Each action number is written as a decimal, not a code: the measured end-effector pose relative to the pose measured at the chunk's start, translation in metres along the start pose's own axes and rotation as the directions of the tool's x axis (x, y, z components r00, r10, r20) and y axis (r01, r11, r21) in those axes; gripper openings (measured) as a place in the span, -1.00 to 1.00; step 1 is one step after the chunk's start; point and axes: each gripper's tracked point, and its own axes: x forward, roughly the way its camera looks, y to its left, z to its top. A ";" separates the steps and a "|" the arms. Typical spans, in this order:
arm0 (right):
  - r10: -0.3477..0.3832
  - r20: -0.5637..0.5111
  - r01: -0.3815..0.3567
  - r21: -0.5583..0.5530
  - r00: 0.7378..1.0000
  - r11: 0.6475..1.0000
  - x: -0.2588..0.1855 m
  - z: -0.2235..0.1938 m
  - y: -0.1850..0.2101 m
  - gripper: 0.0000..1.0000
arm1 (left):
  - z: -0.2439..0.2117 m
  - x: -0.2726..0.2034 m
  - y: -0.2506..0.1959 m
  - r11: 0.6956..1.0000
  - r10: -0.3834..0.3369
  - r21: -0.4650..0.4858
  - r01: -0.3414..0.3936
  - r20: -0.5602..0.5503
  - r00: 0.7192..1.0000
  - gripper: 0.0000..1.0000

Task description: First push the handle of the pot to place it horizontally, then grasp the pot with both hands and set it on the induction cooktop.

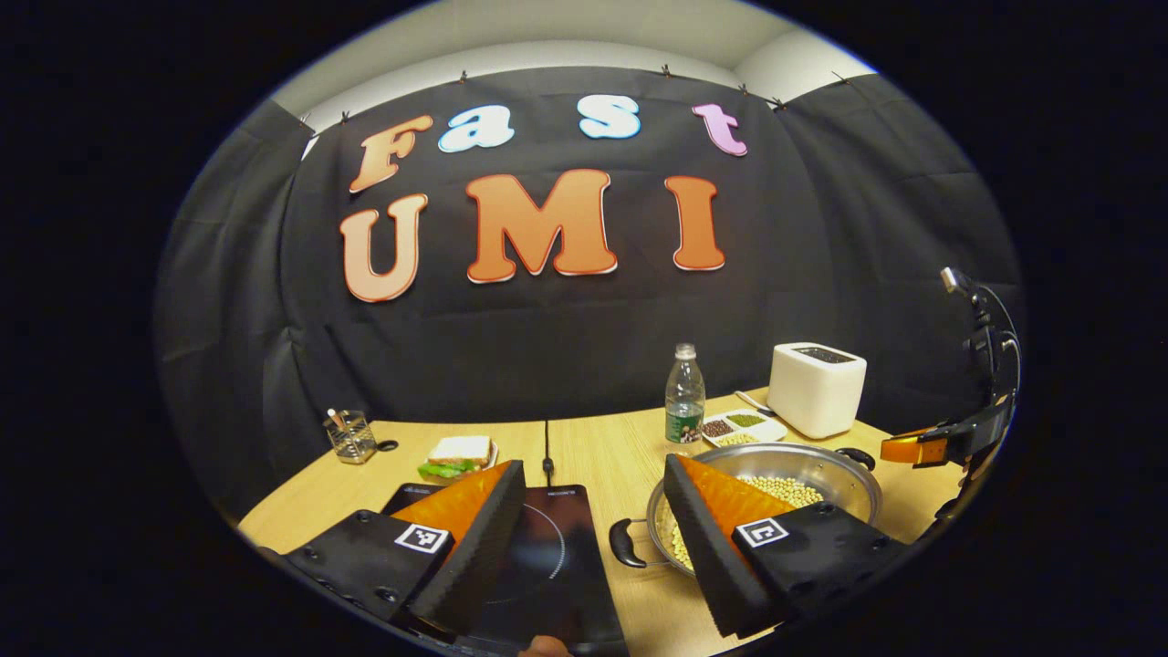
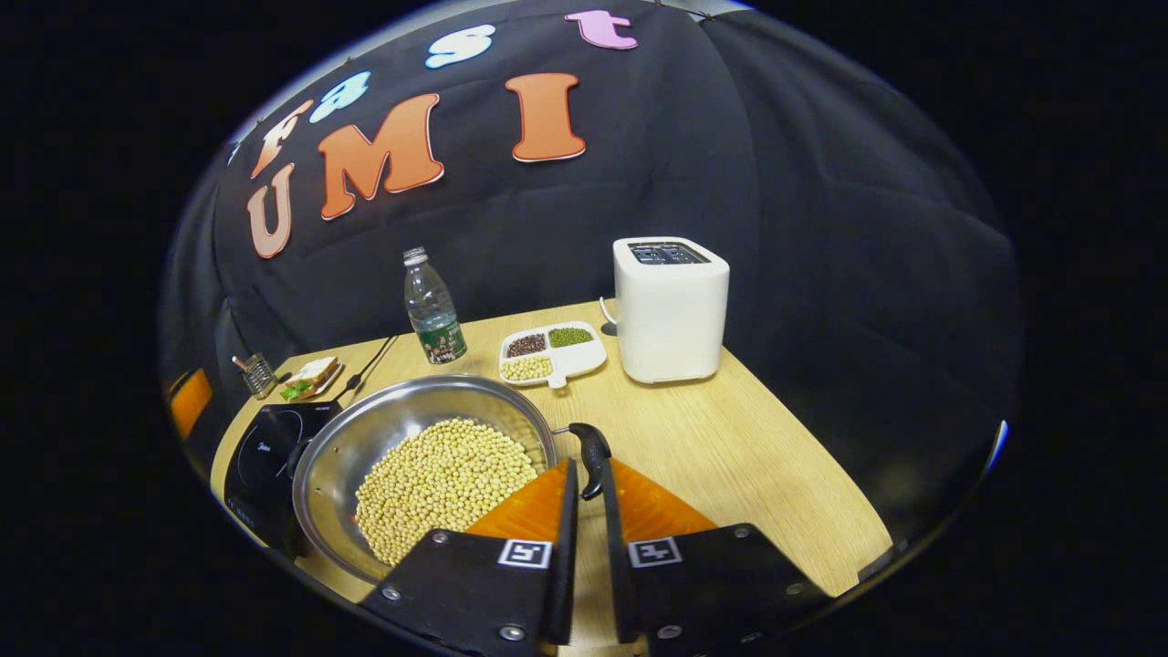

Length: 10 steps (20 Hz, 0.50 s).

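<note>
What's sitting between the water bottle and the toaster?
A white divided dish of three kinds of beans lies between the water bottle and the toaster, seen in the right gripper view.

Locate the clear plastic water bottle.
In the right gripper view the clear plastic water bottle stands at the table's back, left of the white divided dish.

A wooden table [image 2: 730, 438] is set against the booth's black cloth wall [image 2: 821, 228]. At its far side a white toaster [image 2: 671, 310] is placed upright, with a slot visible on top. Just beside it, a white divided tray [image 2: 552, 354] is located, with dark, green and pale beans held in separate compartments. A clear plastic bottle [image 2: 433, 308] with a green label is positioned upright near the tray. At the far left corner, a sandwich [image 1: 459, 453] on a plate is seen, and a small clear glass [image 1: 349, 435] is placed beside it.
</note>
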 end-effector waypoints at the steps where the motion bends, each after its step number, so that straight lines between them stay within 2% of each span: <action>1: 0.003 0.004 -0.003 -0.008 1.000 1.000 0.003 0.000 0.001 -0.41 | -0.012 0.010 -0.005 1.000 -0.005 -0.011 0.004 -0.026 1.000 1.00; 2: 0.002 0.007 -0.002 -0.018 1.000 1.000 0.007 0.002 0.003 -0.28 | -0.023 0.017 -0.007 1.000 -0.009 -0.024 0.008 -0.053 0.999 0.98; 3: -0.002 0.014 0.002 -0.031 1.000 1.000 0.012 0.002 0.003 0.15 | -0.036 0.023 -0.011 0.999 -0.013 -0.036 0.010 -0.086 0.996 0.98; 4: -0.006 0.017 0.007 -0.044 1.000 0.999 0.018 0.003 0.002 0.21 | -0.046 0.029 -0.014 0.999 -0.016 -0.041 0.012 -0.114 0.993 0.98; 5: -0.010 0.015 0.010 -0.053 1.000 0.999 0.022 0.002 0.002 0.43 | -0.055 0.035 -0.017 0.999 -0.017 -0.043 0.011 -0.139 0.990 0.99; 10: 0.011 -0.066 -0.014 -0.045 0.998 0.999 0.055 -0.014 0.012 0.79 | -0.082 0.053 -0.026 0.998 -0.033 -0.051 0.022 -0.219 0.975 0.99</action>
